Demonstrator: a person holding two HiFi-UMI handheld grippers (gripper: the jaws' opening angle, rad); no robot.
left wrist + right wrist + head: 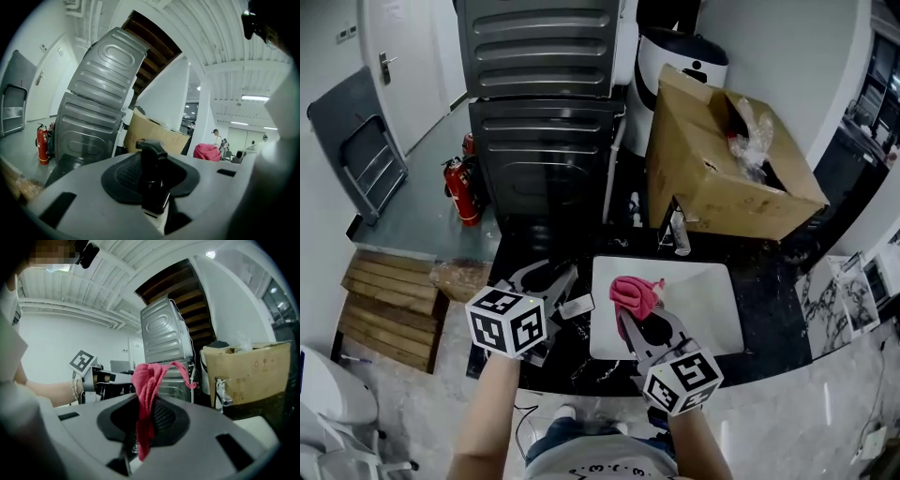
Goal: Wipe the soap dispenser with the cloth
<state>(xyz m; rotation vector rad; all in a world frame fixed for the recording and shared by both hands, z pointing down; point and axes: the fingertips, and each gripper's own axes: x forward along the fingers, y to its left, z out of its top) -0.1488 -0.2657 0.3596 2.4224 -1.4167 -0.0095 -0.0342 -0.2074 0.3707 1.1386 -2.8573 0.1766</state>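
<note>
Pink cloth (146, 380) hangs pinched in our right gripper's (149, 413) nearly closed jaws, above the left part of the white sink (712, 305). Our left gripper (151, 164) clamps its part-open jaws on the soap dispenser (154, 187), black pump head showing, just left of the sink. Behind the sink stands a cardboard box (722, 159); well left of the sink, a red fire extinguisher (464, 192).
</note>
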